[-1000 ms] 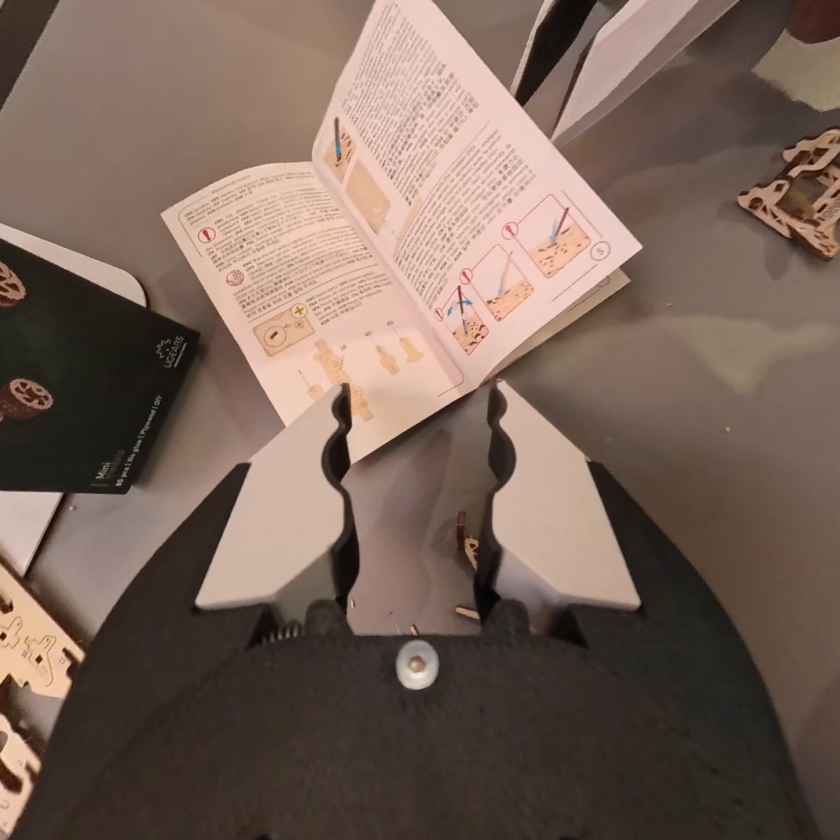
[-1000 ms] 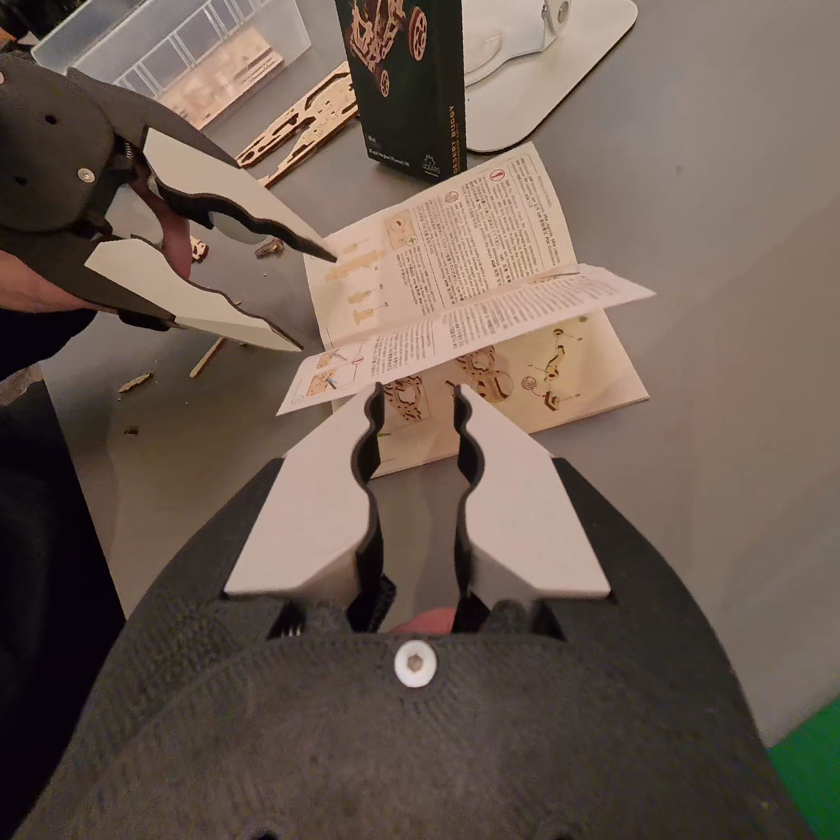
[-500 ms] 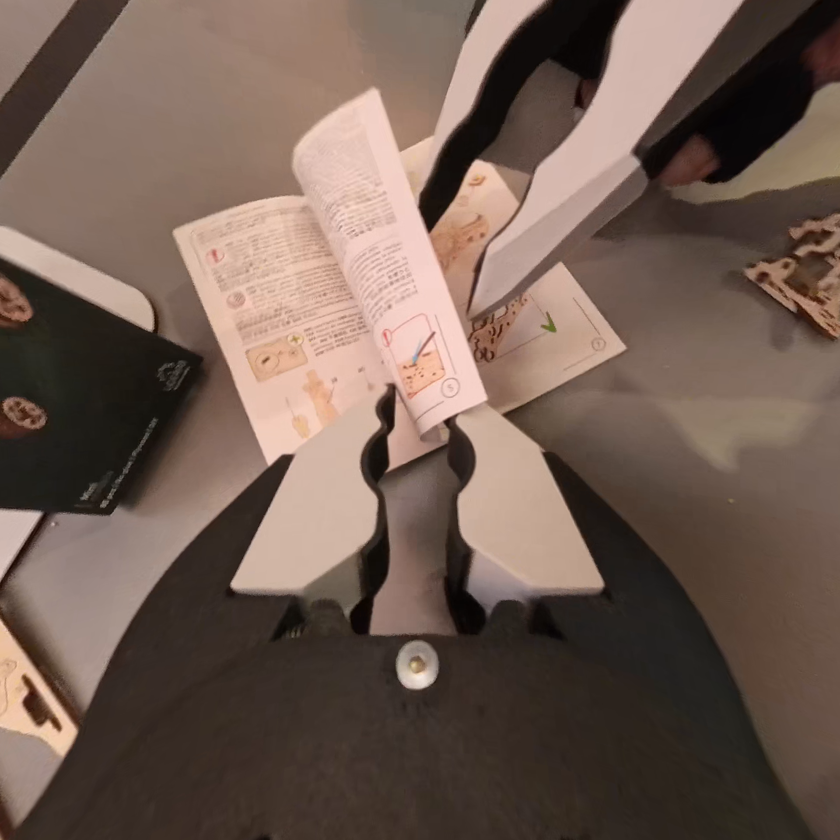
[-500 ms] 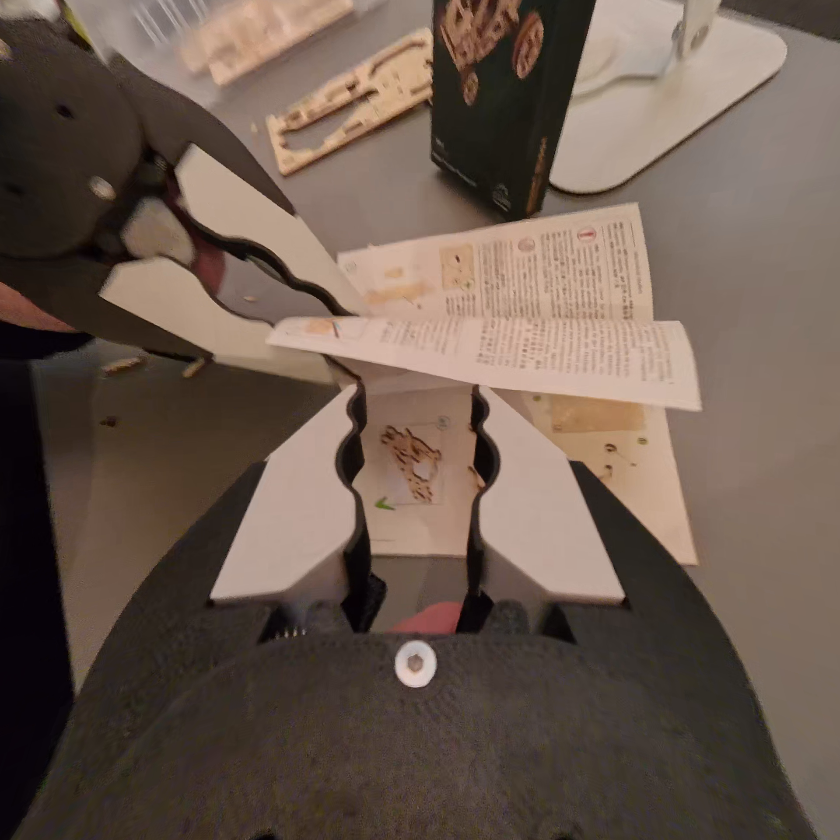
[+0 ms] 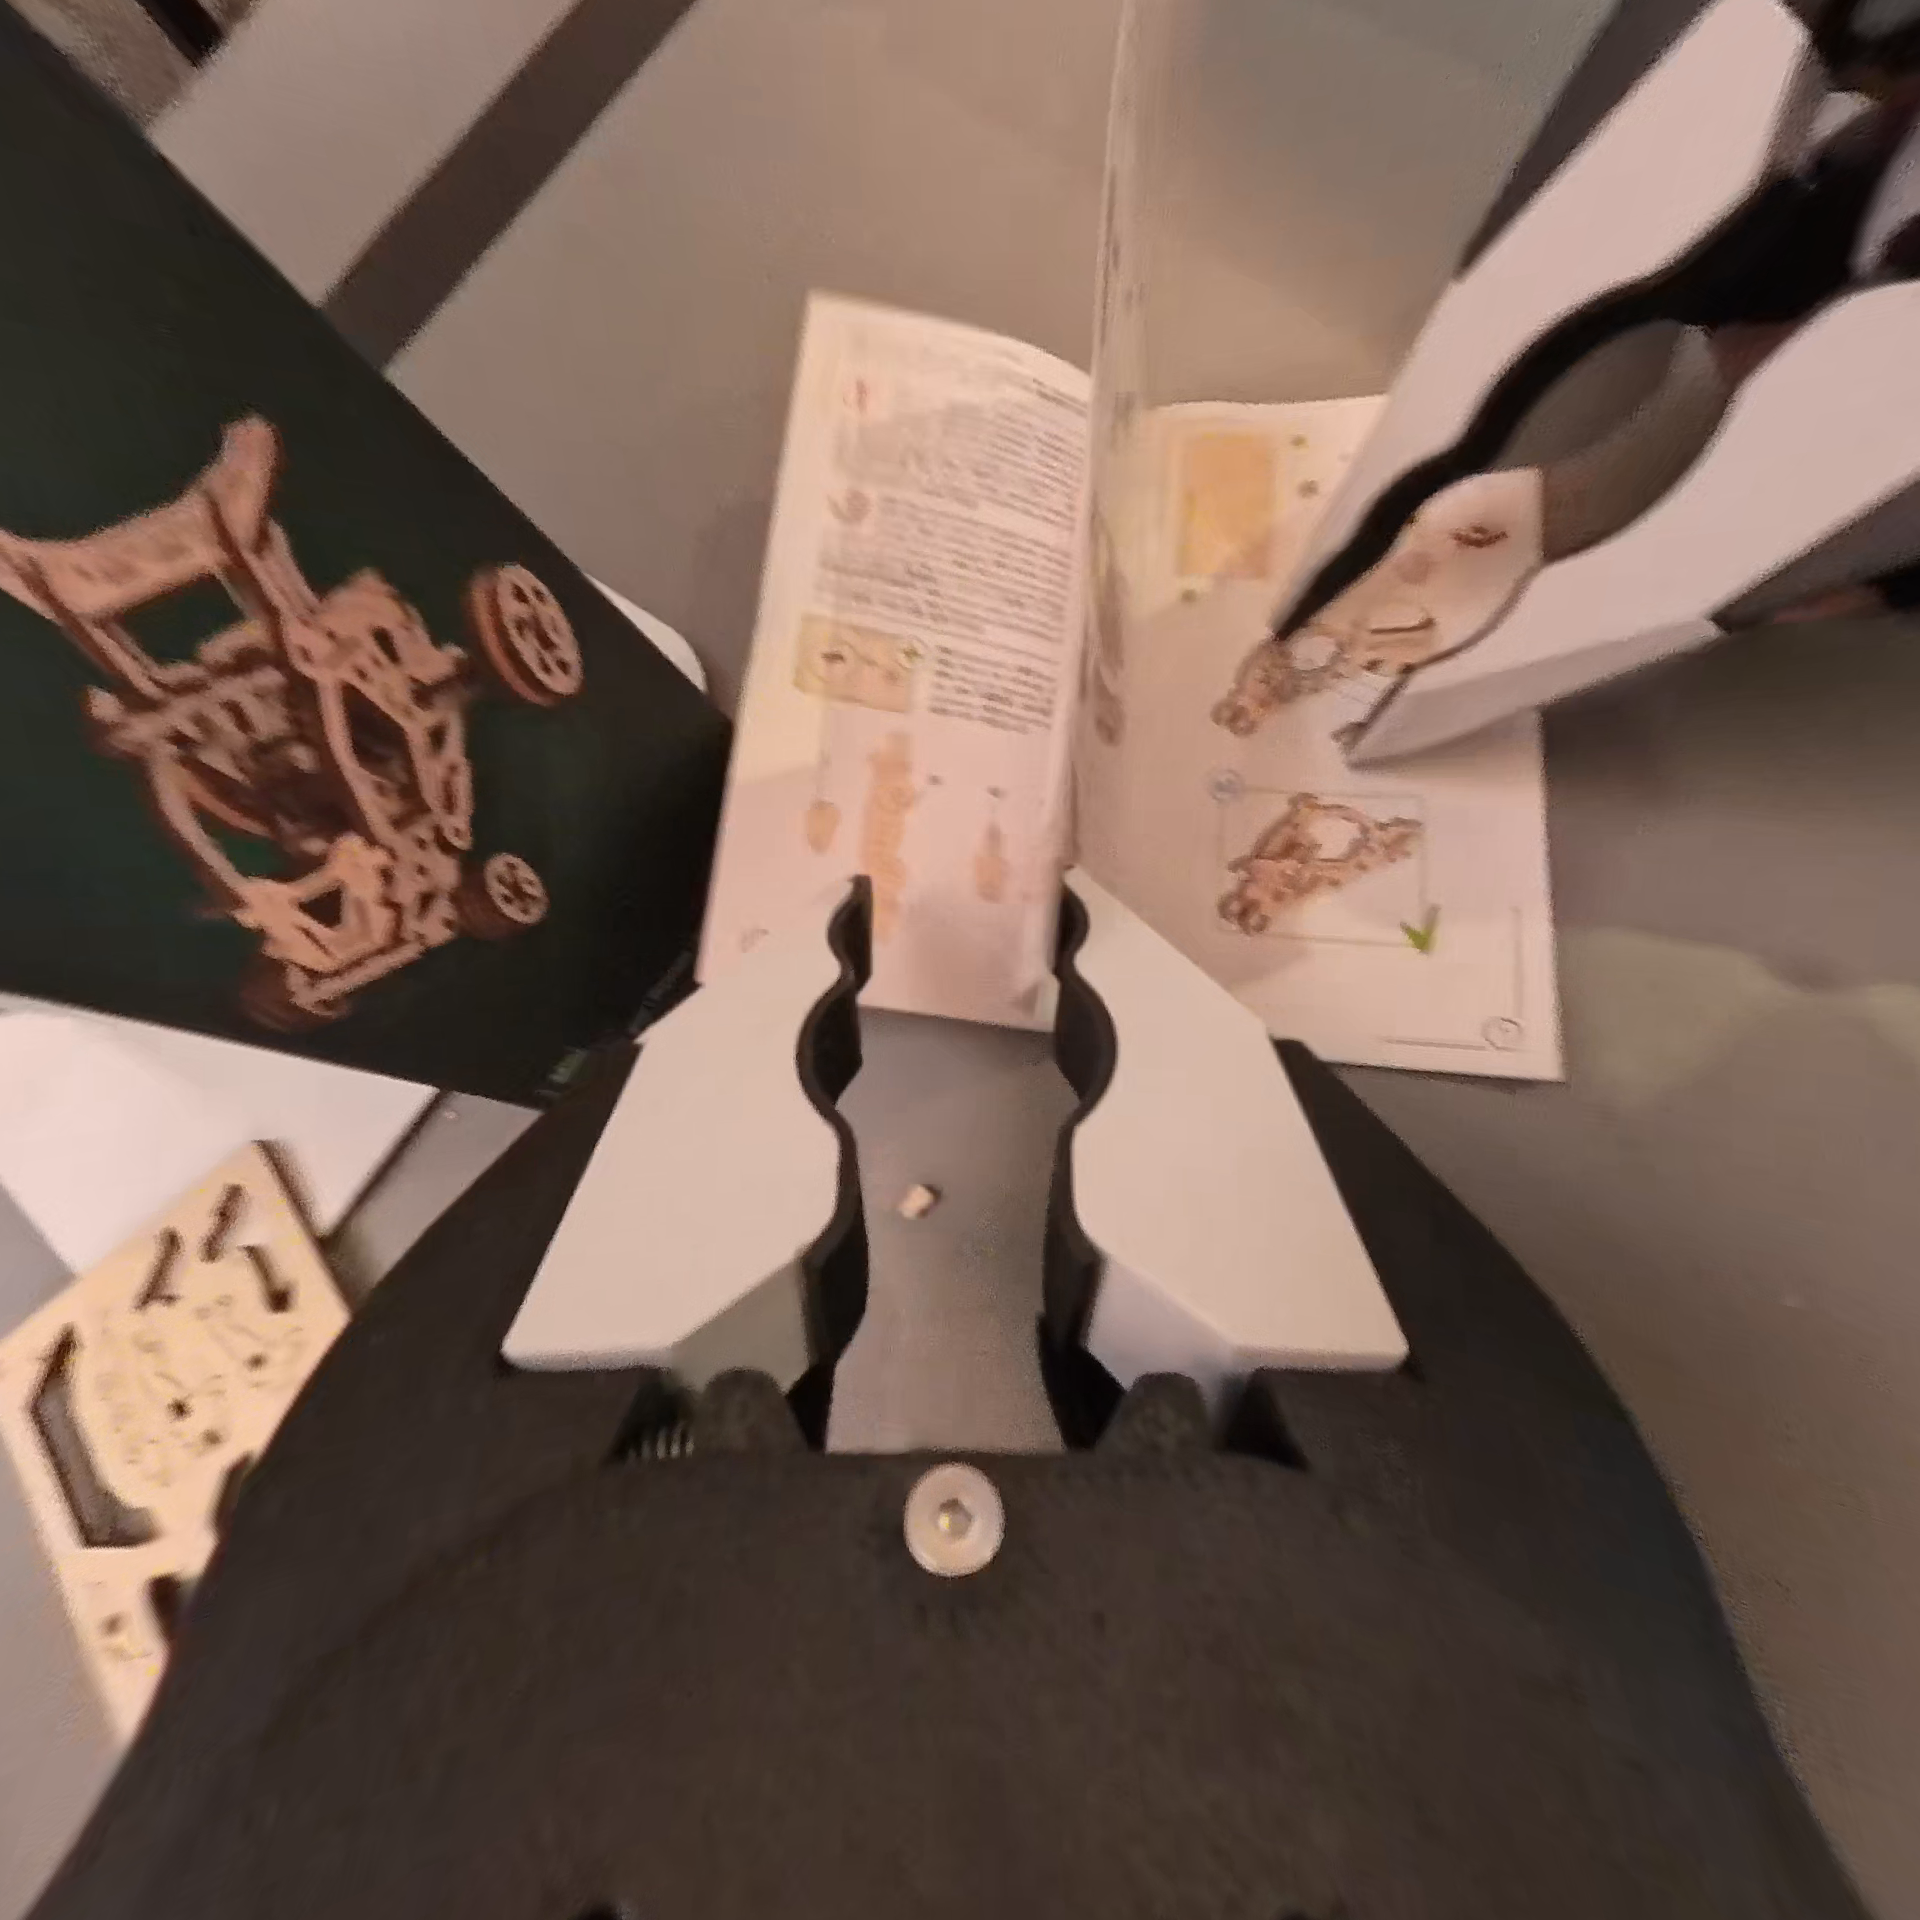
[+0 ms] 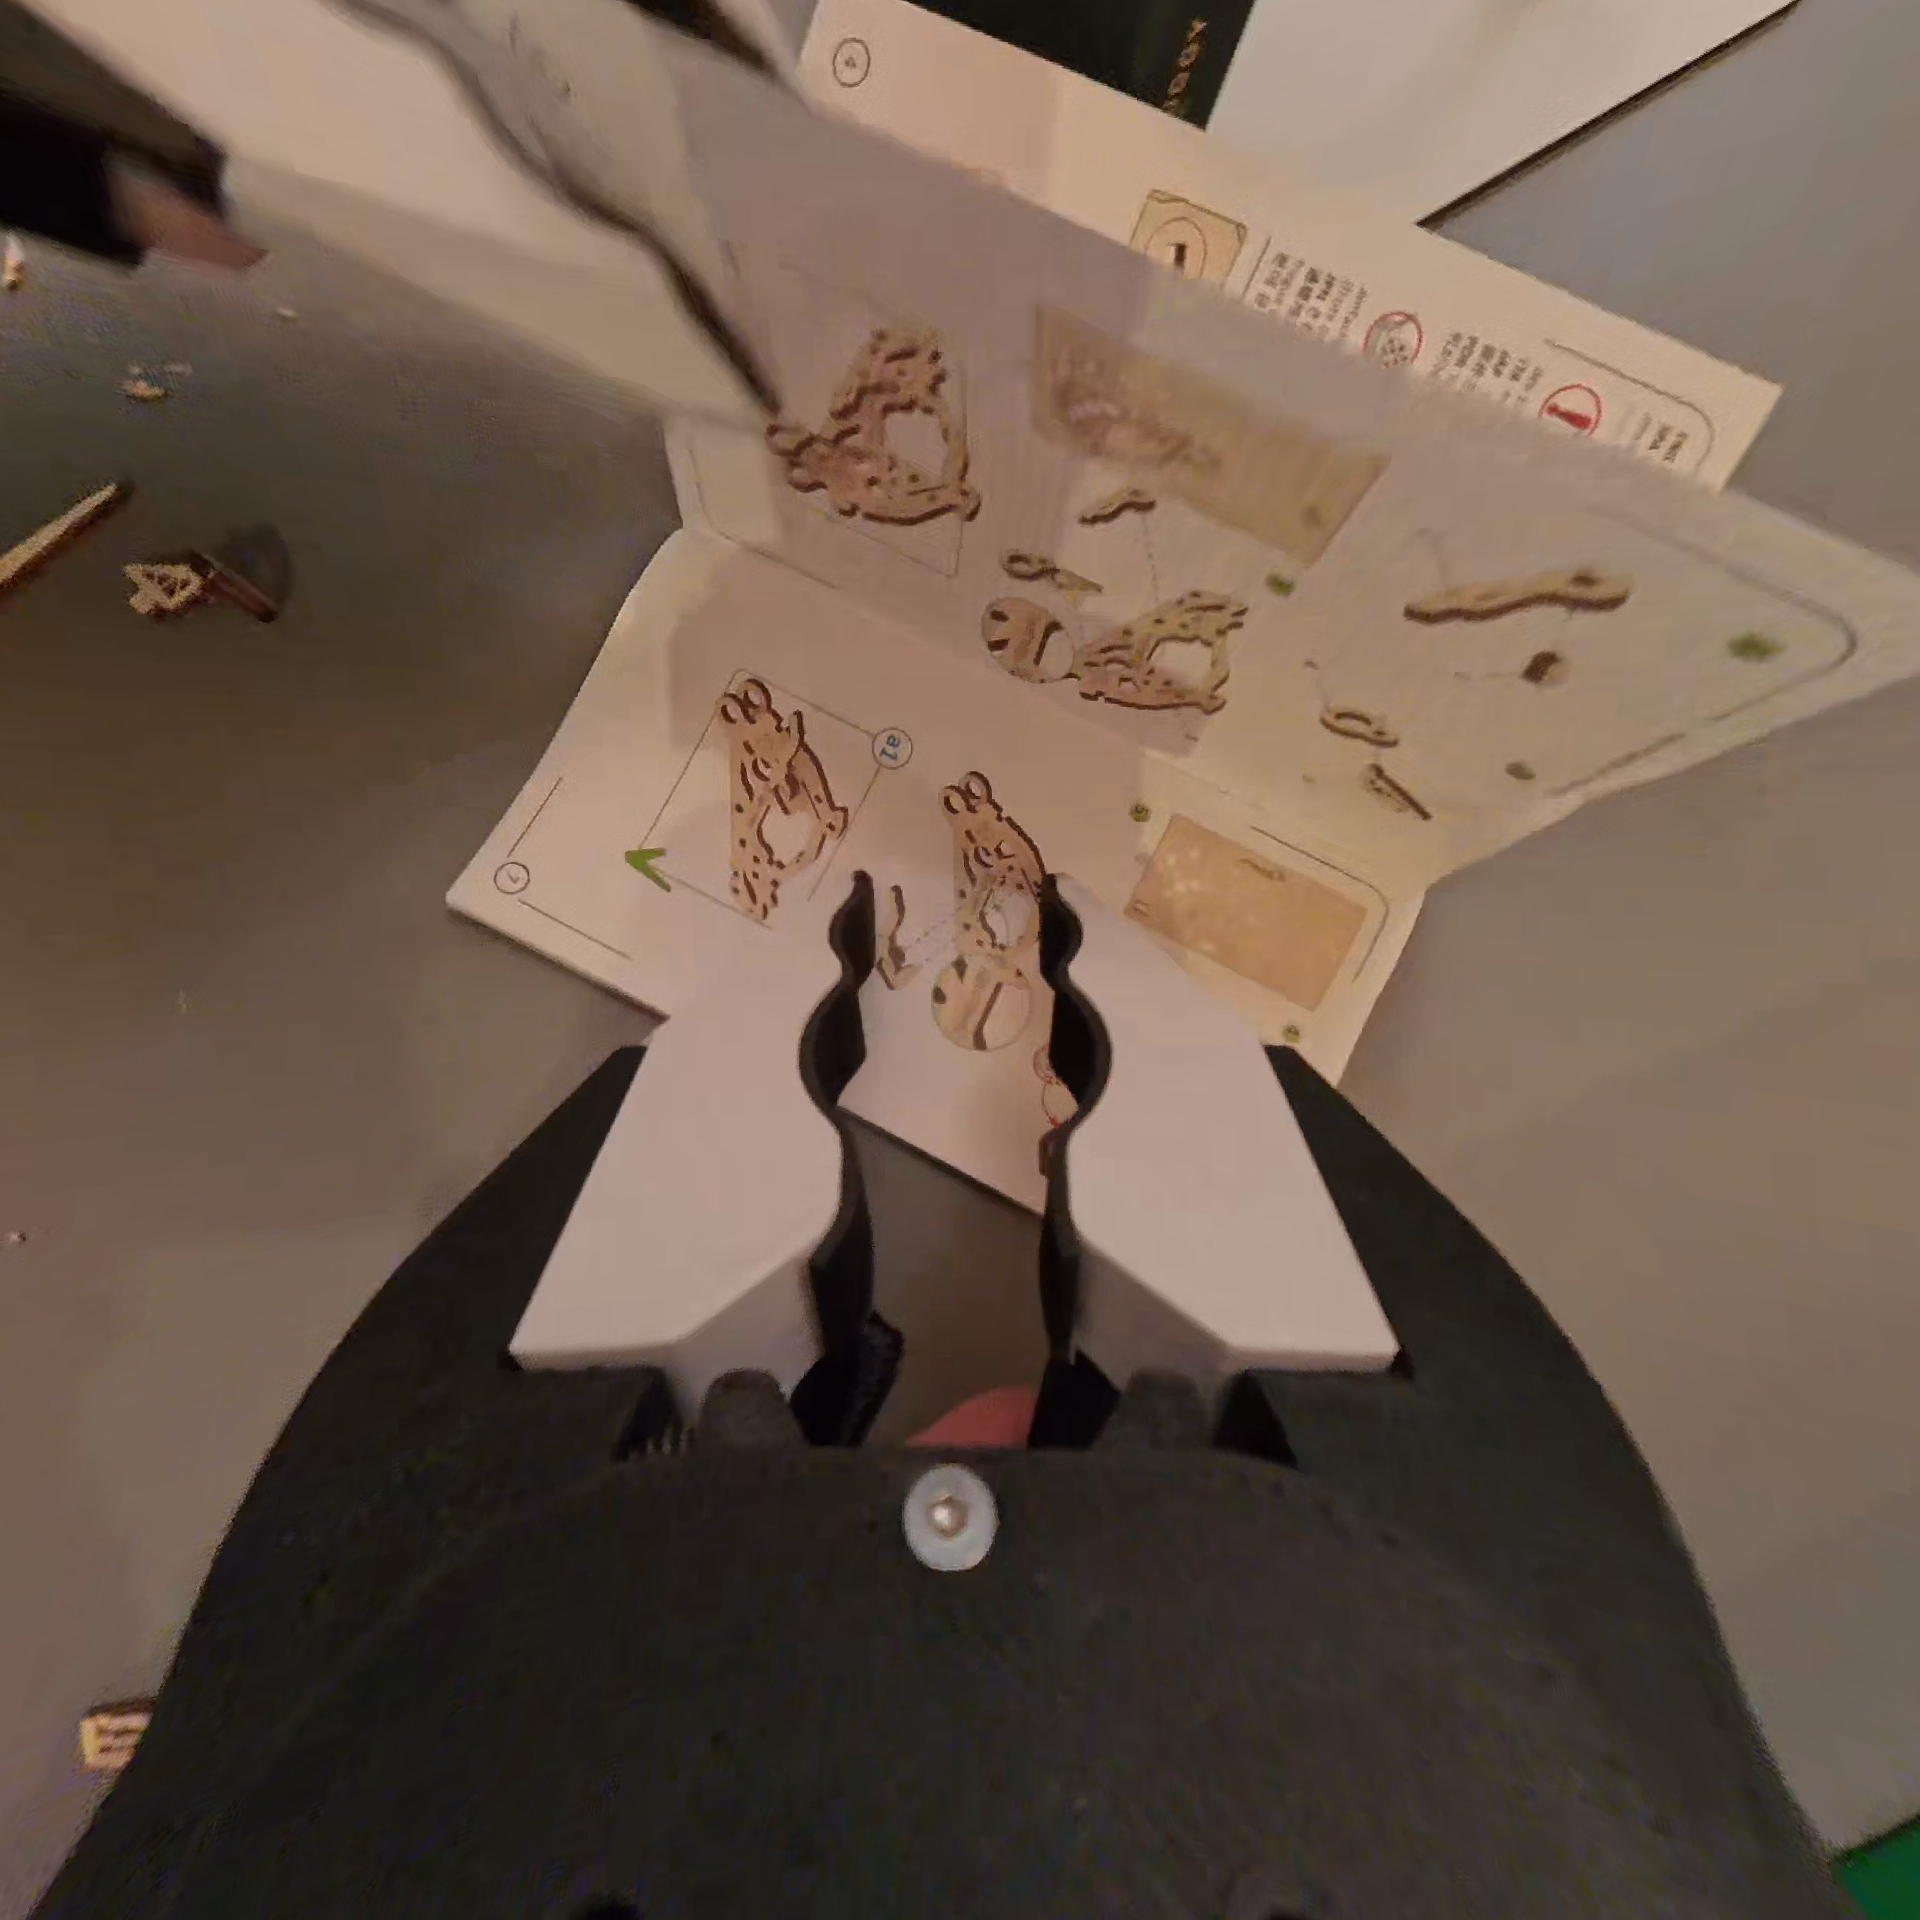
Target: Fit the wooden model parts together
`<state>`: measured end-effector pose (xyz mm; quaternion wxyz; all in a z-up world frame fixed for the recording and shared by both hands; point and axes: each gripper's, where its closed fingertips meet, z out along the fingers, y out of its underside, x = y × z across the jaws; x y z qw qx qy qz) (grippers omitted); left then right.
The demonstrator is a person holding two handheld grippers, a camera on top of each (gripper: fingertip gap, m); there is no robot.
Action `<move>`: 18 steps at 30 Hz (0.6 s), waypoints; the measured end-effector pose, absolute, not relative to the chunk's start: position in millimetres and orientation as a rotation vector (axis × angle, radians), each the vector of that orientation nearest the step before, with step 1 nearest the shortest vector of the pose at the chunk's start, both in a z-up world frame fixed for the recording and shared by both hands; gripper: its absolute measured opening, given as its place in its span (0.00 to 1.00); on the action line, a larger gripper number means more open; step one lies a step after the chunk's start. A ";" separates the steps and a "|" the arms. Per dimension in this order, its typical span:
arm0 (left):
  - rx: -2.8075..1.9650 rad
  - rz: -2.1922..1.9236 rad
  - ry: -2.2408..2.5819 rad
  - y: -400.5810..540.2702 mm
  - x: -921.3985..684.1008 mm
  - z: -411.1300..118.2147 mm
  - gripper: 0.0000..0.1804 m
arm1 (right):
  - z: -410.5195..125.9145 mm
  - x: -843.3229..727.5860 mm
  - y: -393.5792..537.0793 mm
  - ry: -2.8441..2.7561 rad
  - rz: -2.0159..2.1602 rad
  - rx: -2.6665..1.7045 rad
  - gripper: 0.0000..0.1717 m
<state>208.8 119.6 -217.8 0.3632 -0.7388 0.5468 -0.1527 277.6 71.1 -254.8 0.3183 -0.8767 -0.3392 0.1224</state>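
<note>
While both jaws stand wide and bare, flatten the booklet on the table — gently. Press near the fold.

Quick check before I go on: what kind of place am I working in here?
Likely a hobby or workshop table set up for a wooden model kit: an open instruction booklet on a grey tabletop, the dark kit box, and a laser-cut plywood sheet.
</note>
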 end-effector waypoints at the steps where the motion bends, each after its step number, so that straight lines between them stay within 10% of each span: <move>1: -1.891 -0.352 1.413 125.3 209.0 -217.4 0.17 | -254.9 277.2 68.8 -0.902 0.325 -2.304 0.15; 18: -1.930 -0.190 1.652 110.7 198.5 -251.9 0.16 | -231.5 289.5 62.5 -0.849 0.319 -2.338 0.03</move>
